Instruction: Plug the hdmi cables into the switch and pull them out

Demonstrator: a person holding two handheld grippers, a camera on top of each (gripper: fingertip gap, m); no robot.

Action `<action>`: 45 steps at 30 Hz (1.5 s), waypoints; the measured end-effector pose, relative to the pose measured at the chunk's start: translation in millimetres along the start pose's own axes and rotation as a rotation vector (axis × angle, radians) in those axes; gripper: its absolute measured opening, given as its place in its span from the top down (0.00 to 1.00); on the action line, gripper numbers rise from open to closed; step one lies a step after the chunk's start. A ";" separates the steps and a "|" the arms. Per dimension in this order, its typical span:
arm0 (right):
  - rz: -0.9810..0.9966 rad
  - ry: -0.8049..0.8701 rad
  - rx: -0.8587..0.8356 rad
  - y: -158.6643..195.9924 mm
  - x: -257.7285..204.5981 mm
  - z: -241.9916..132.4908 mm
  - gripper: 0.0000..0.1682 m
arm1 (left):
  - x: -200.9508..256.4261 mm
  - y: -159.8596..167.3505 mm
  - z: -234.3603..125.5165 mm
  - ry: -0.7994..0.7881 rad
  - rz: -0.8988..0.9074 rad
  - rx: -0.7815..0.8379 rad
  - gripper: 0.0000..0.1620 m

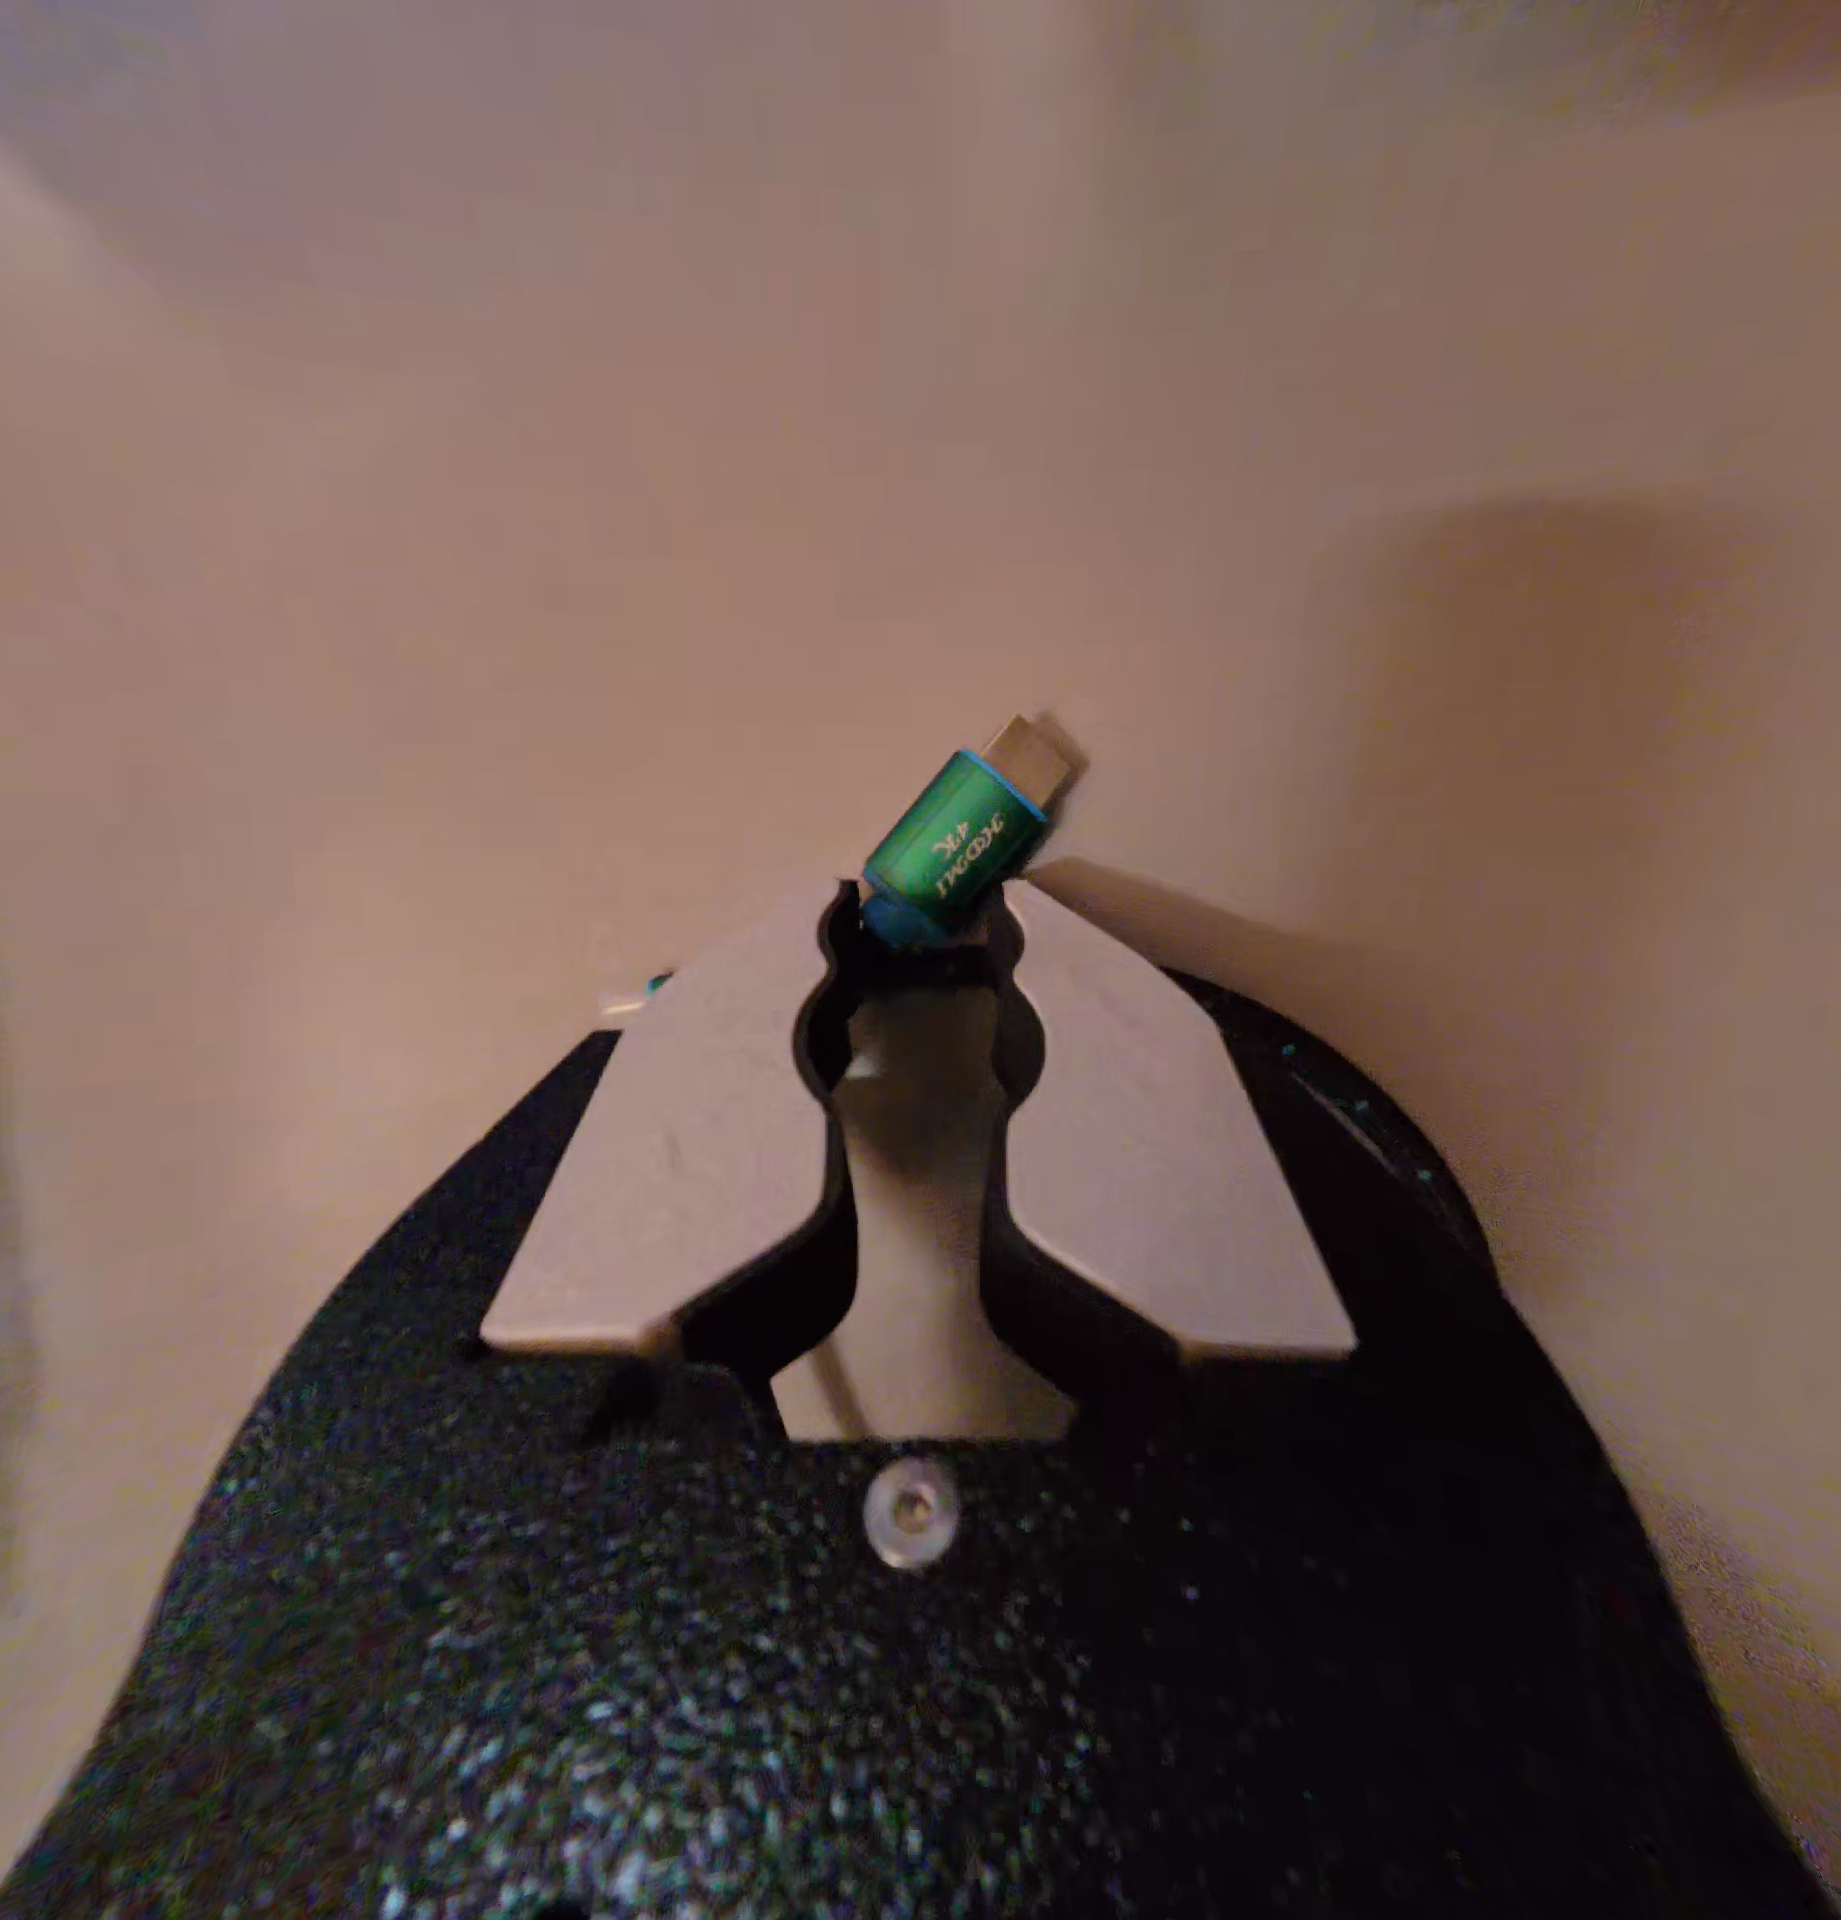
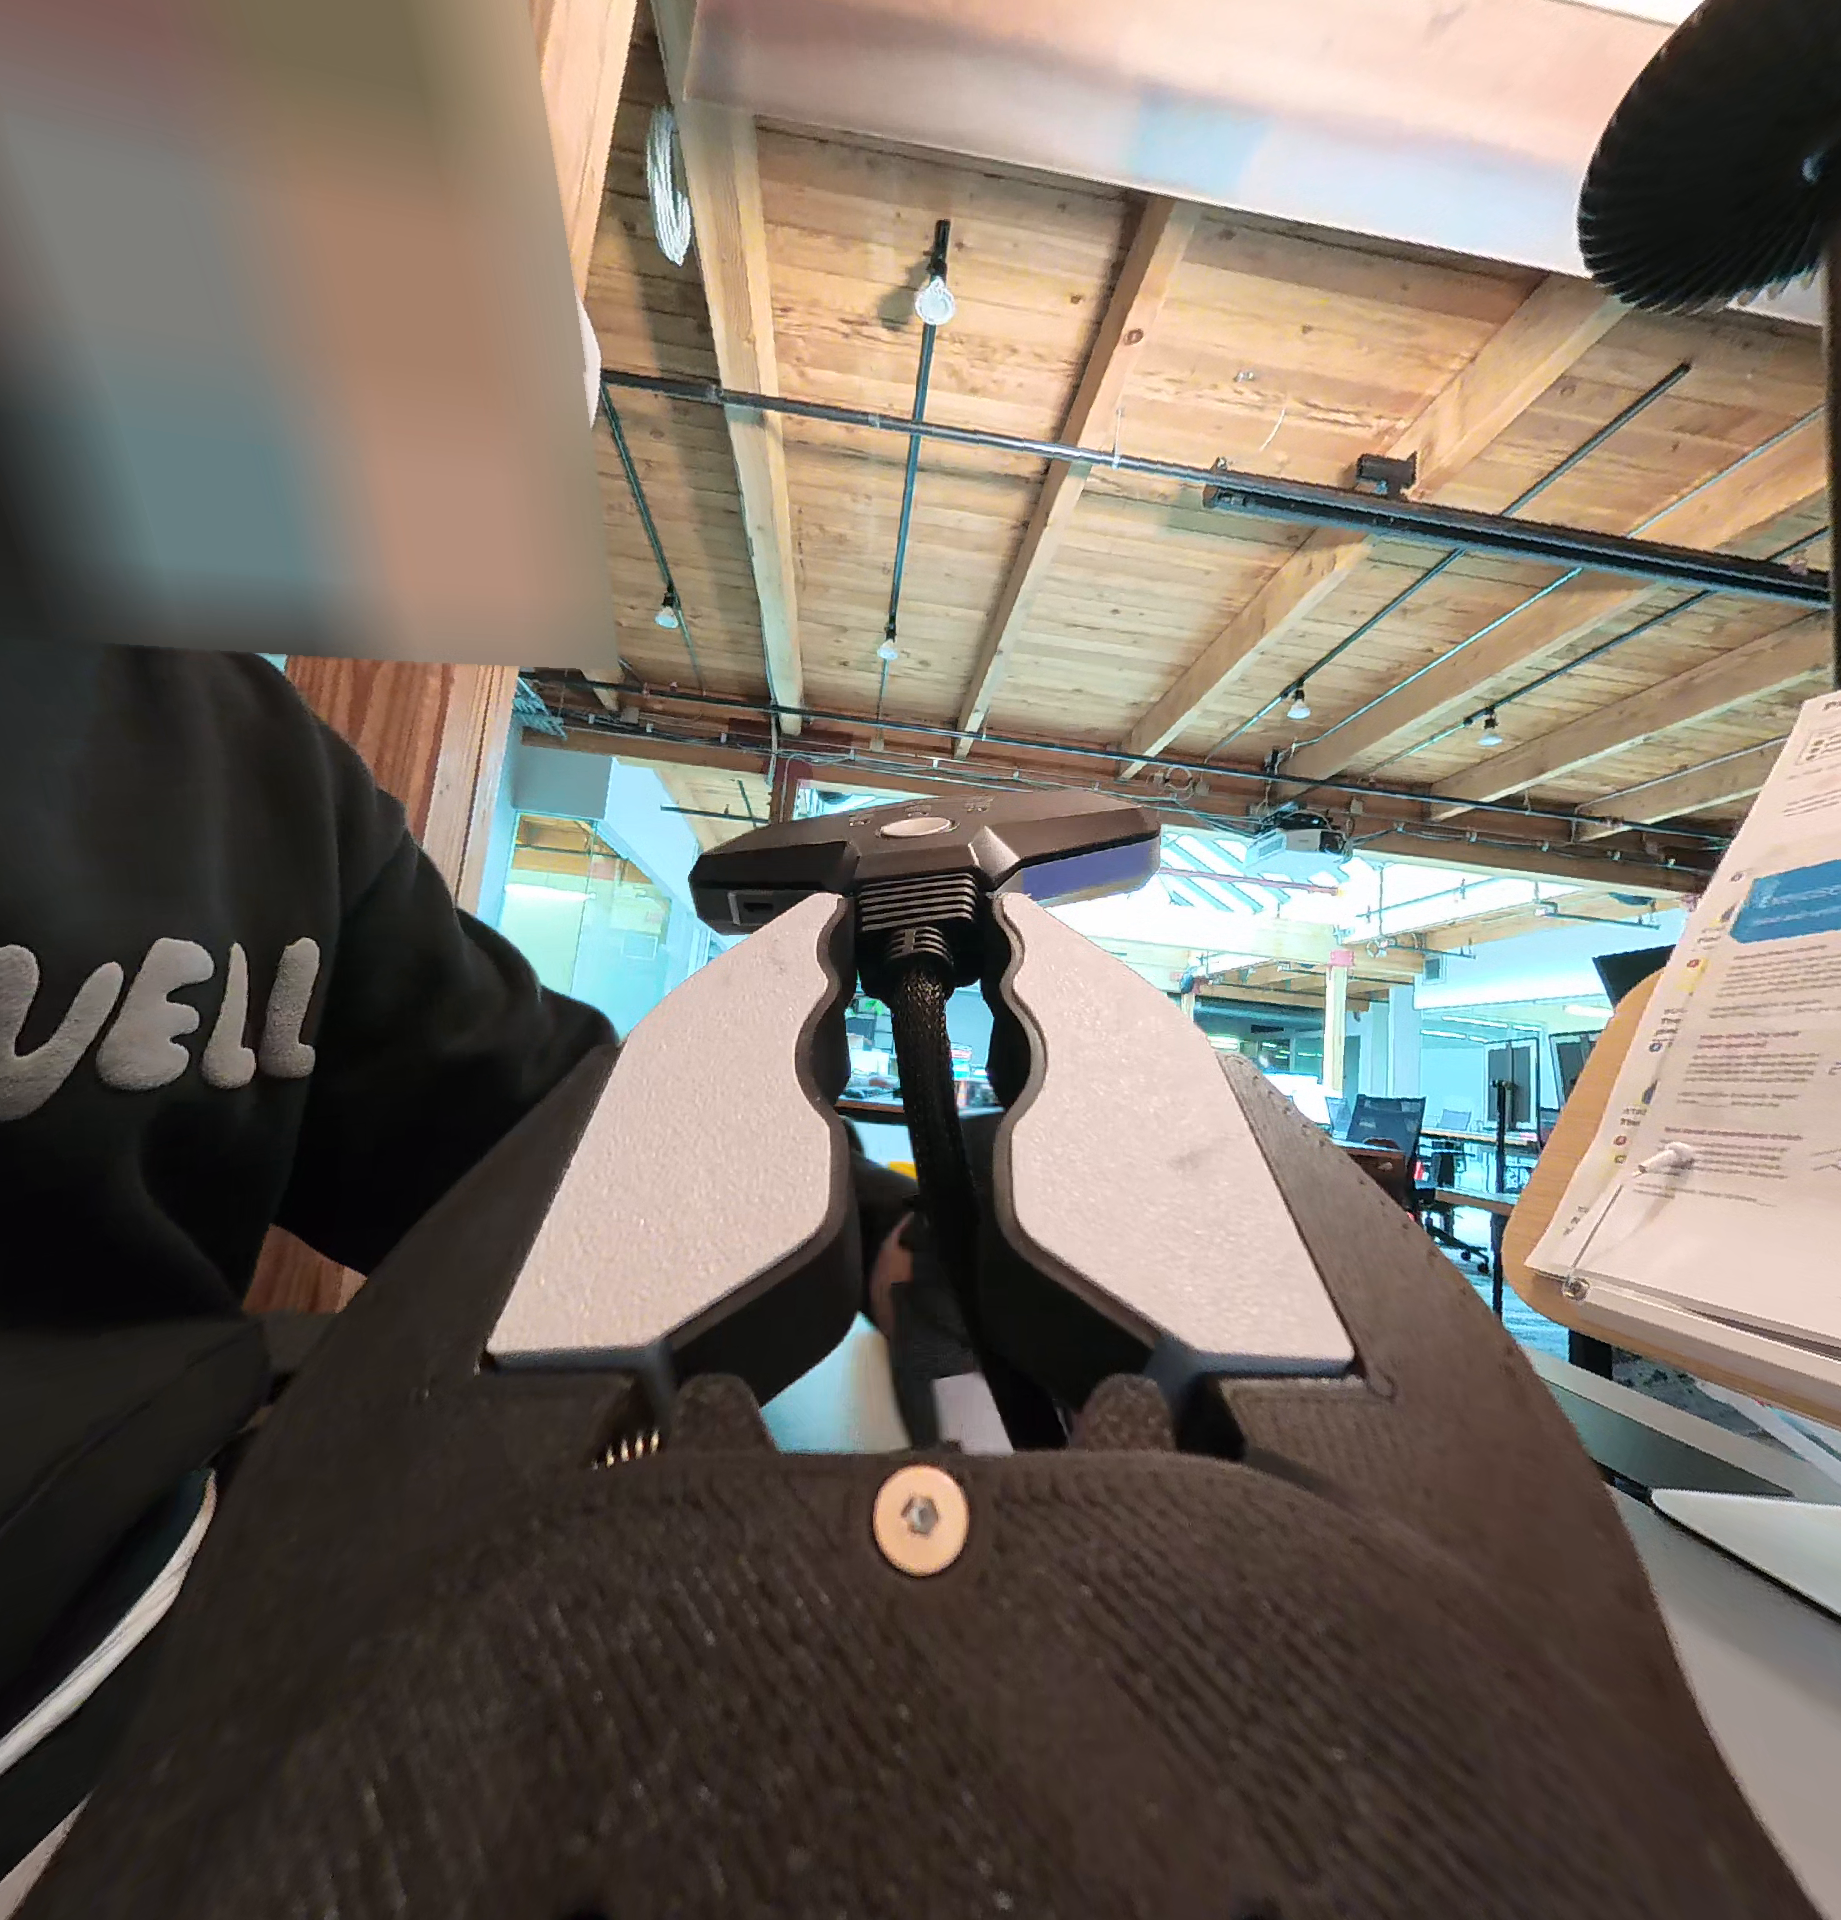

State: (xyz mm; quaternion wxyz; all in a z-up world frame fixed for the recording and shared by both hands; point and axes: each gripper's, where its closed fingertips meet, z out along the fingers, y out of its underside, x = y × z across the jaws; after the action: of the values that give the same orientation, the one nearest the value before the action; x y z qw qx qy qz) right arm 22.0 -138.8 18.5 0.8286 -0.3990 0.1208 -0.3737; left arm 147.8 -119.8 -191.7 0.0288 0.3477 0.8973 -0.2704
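In the left wrist view my left gripper (image 1: 921, 902) is shut on the rear end of a green HDMI plug (image 1: 952, 844). The plug tilts up to the right, its metal tip (image 1: 1035, 756) touching or close over a pale surface (image 1: 895, 436). In the right wrist view my right gripper (image 2: 918, 923) is shut on the ribbed collar (image 2: 916, 904) of the black HDMI switch (image 2: 926, 847), held up in the air with its top tilted toward the ceiling. The switch's braided black cable (image 2: 931, 1091) runs back between the fingers. An empty port (image 2: 752, 906) shows on its left end.
A person in a black sweatshirt (image 2: 168, 987) is close on the left in the right wrist view. A stand with printed sheets (image 2: 1726, 1039) and a black lamp head (image 2: 1726, 156) are at the right. A white table edge (image 2: 1778, 1662) lies below right.
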 end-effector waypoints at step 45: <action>0.006 -0.008 -0.039 8.3 -0.9 2.8 0.86 | -4.6 16.9 -7.8 0.089 -0.039 0.076 0.87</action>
State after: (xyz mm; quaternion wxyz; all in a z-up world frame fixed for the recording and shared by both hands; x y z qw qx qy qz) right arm 27.0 -133.2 14.0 0.8223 -0.4160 0.1261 -0.3672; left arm 163.2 -108.3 -191.8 -0.0295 0.3429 0.8933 -0.2890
